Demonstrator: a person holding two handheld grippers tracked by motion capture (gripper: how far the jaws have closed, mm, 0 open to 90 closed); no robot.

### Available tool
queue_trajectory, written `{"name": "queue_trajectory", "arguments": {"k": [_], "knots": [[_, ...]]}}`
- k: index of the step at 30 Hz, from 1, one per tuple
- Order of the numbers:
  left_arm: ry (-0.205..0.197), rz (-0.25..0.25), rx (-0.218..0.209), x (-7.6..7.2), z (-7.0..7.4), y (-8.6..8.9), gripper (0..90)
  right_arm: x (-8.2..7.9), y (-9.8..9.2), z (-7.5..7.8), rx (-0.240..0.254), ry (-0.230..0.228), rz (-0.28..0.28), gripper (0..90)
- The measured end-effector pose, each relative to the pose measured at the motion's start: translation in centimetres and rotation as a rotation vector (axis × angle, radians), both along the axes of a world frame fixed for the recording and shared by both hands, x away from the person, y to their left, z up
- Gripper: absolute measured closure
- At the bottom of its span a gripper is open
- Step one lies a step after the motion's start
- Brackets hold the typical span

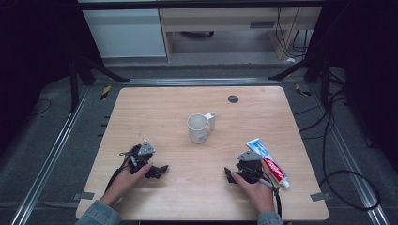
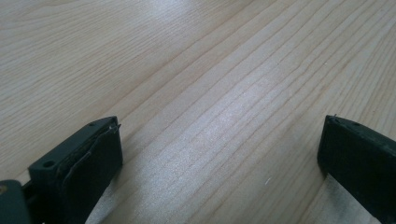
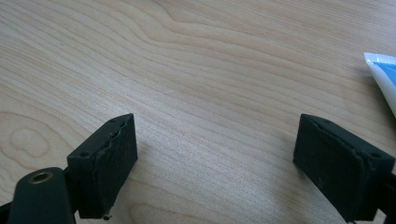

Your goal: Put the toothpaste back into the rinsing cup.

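High view first: we rest both grippers low on the table (image 1: 155, 101), and we take the white mug (image 1: 197, 127) at its centre as our landmark. Our left gripper (image 1: 158, 170) sits on the near side of the mug and off to its left; our right gripper (image 1: 229, 175) sits on the near side and to its right. The toothpaste tube (image 1: 271, 164) lies flat just beyond the right gripper, farther right of the mug, with its cap toward us and its flat crimped end toward the mug's side of the table.

Left gripper view gives us jaws standing wide apart over bare wood, holding nothing. Right gripper view gives us the same: jaws spread wide and empty, with the tube's white and blue end (image 3: 384, 77) at the right edge.

We judge the tube to be the thing nearest to hand, so the step is a pickup with the right gripper. To do it well, we should turn the jaws across the tube's width, come down over its middle, and close gently so the soft body does not squeeze out. The mug stands upright and apart from both grippers.
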State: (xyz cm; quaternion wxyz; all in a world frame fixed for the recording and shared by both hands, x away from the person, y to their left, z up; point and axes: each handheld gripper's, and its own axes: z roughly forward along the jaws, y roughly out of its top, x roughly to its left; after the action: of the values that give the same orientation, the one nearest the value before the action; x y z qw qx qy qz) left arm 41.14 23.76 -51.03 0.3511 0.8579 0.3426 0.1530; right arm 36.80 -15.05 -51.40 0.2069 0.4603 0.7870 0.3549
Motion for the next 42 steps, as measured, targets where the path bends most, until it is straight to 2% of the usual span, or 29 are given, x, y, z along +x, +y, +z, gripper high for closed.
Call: {"name": "queue_trajectory", "arguments": {"k": [6,7,12,13,14,15,16,18,19,22,23,26,31,42], "knots": [[0.000,-0.001,0.000,0.0,0.0,0.0,0.0,0.0,-0.1,0.0,-0.002,0.001,0.003,13.7],[0.000,-0.001,0.000,0.0,0.0,0.0,0.0,0.0,-0.1,0.3,-0.011,0.026,0.013,17.2],[0.000,-0.001,0.000,0.0,0.0,0.0,0.0,-0.4,-0.4,1.5,-0.046,0.042,0.013,18.5],[0.000,-0.001,0.000,0.0,0.0,0.0,0.0,-0.5,-0.5,1.9,-0.061,0.046,0.014,18.9],[0.000,-0.002,0.000,0.0,0.0,0.0,0.0,-0.6,-1.0,2.9,-0.106,0.084,0.001,20.1],[0.000,-0.002,0.000,0.0,0.0,0.0,0.0,-0.6,-1.0,2.9,-0.106,0.084,0.001,20.1],[0.000,-0.001,0.000,0.0,0.0,0.0,0.0,-0.7,-1.7,3.9,-0.133,0.107,-0.004,22.1],[0.000,-0.001,0.000,0.0,0.0,0.0,0.0,-0.7,-2.0,4.4,-0.133,0.114,-0.008,23.1],[0.000,0.000,0.001,0.0,0.0,0.0,0.0,-0.6,-2.9,5.3,-0.145,0.129,-0.018,24.3],[0.000,0.000,0.001,0.0,0.0,0.0,0.0,-0.5,-3.8,6.0,-0.174,0.142,-0.030,25.8],[0.000,0.000,0.001,0.0,0.0,0.0,0.0,-0.4,-4.6,6.7,-0.183,0.166,-0.048,26.4],[0.000,-0.001,0.001,0.0,0.0,0.0,0.0,0.0,-5.7,7.6,-0.200,0.201,-0.067,27.1],[0.000,-0.001,0.001,0.0,0.0,0.0,0.0,1.0,-7.0,8.8,-0.214,0.228,-0.089,29.8],[0.000,-0.001,0.001,0.0,0.0,0.0,0.0,3.3,-7.5,10.0,-0.264,0.305,-0.086,36.0]]}}
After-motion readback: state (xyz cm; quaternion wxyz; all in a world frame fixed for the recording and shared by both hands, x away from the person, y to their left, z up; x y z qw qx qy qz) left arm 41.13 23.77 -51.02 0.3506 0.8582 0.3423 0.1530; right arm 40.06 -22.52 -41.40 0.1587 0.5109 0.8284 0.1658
